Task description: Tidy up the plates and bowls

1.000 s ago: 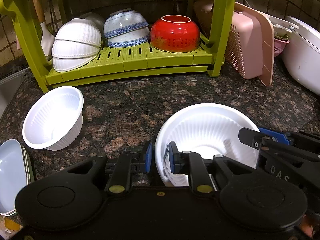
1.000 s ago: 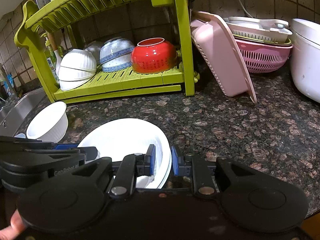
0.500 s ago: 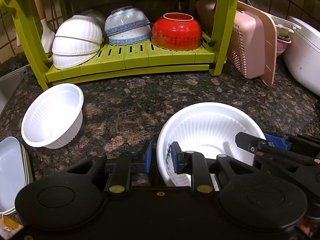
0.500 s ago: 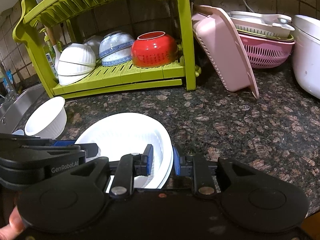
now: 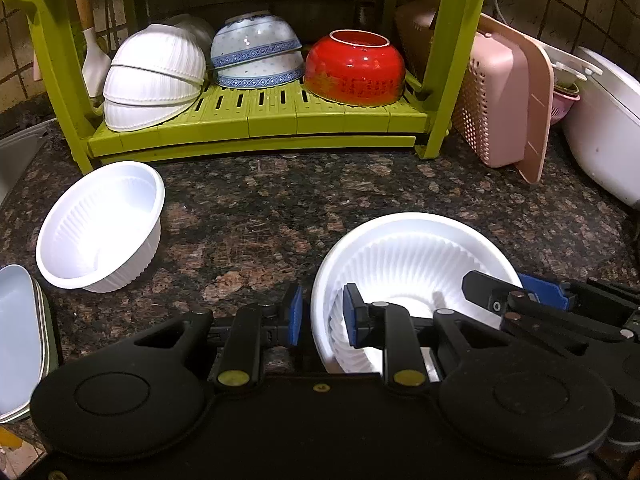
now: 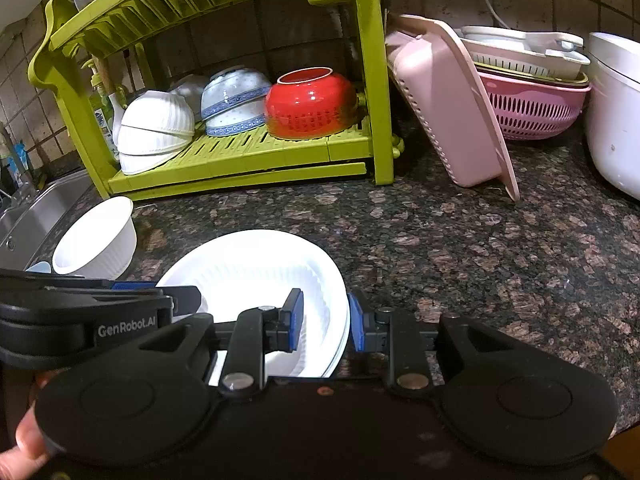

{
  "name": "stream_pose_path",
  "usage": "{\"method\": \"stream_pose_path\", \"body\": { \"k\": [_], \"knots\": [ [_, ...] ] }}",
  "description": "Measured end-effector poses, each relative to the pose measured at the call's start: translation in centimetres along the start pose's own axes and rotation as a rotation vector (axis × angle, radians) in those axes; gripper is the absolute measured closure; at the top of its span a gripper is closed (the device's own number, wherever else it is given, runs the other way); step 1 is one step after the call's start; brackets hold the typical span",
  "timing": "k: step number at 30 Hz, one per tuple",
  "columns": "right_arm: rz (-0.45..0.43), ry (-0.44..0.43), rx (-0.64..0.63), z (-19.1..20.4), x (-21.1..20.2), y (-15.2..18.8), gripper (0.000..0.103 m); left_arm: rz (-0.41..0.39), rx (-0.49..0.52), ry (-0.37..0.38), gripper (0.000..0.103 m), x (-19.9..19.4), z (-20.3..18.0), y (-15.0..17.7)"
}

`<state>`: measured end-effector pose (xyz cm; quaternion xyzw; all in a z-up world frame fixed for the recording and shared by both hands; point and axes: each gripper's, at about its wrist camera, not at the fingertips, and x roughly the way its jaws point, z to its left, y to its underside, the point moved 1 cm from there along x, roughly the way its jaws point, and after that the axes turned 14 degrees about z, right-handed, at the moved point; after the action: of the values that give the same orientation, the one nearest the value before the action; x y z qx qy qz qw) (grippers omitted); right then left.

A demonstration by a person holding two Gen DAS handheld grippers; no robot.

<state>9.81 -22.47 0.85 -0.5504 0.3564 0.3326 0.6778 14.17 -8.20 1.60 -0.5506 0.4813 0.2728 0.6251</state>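
Straddling white bowl rim, left tongs, right tongs; contact unclear, near wall hidden.

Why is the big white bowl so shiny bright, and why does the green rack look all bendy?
Right wrist view: the white bowl glares so strongly that its ribs wash out. Left wrist view: it is bright too, but the ribs still show. Both views: the fisheye lens bows the green rack; its shelf front curves.

Pink basket leaning on green rack post; pink colander behind; white cooker far right.
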Motion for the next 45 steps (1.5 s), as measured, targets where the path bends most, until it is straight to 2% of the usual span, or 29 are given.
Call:
{"method": "stream_pose_path", "body": {
  "k": [10,15,17,18,20,21,22,29,33,40,43,45],
  "knots": [
    [-0.011,0.001,0.002,0.1,-0.1,0.1,0.075,-0.007,-0.011,0.013,0.071,-0.2,0.2,0.0],
    [-0.038,0.001,0.007,-0.2,-0.8,0.1,0.07,-0.021,-0.02,0.004,0.071,-0.4,0.4,0.0],
    [-0.052,-0.004,0.012,-0.3,-1.1,0.1,0.065,-0.034,-0.025,0.006,0.071,-0.7,0.6,-0.1],
    [-0.063,-0.008,0.016,-0.4,-1.4,0.1,0.064,-0.039,-0.029,0.007,0.07,-0.8,0.8,-0.2],
    [-0.084,-0.015,0.021,-0.5,-1.9,0.0,0.06,-0.058,-0.043,0.016,0.06,-1.3,1.1,-0.2],
    [-0.098,-0.017,0.025,-0.5,-2.1,0.0,0.058,-0.073,-0.053,0.02,0.051,-1.6,1.3,-0.3],
    [-0.109,-0.017,0.028,-0.5,-2.3,-0.1,0.056,-0.09,-0.064,0.023,0.049,-1.9,1.5,-0.2],
    [-0.164,-0.023,0.043,-0.4,-3.1,-0.3,0.05,-0.171,-0.085,0.015,0.049,-3.6,2.4,-0.2],
    [-0.225,-0.034,0.063,0.1,-3.8,-0.9,0.048,-0.213,-0.146,0.001,0.046,-4.9,4.3,-0.5],
    [-0.267,-0.096,0.017,3.7,-4.6,-3.0,0.048,-0.261,-0.288,-0.115,0.046,-6.0,9.5,-1.2],
    [-0.247,-0.144,-0.015,6.2,-4.1,-4.2,0.048,-0.272,-0.342,-0.162,0.046,-6.0,11.9,-1.3],
    [-0.231,-0.176,-0.04,8.0,-3.9,-4.9,0.048,-0.268,-0.366,-0.167,0.044,-5.9,13.3,-1.4]
  ]
}}
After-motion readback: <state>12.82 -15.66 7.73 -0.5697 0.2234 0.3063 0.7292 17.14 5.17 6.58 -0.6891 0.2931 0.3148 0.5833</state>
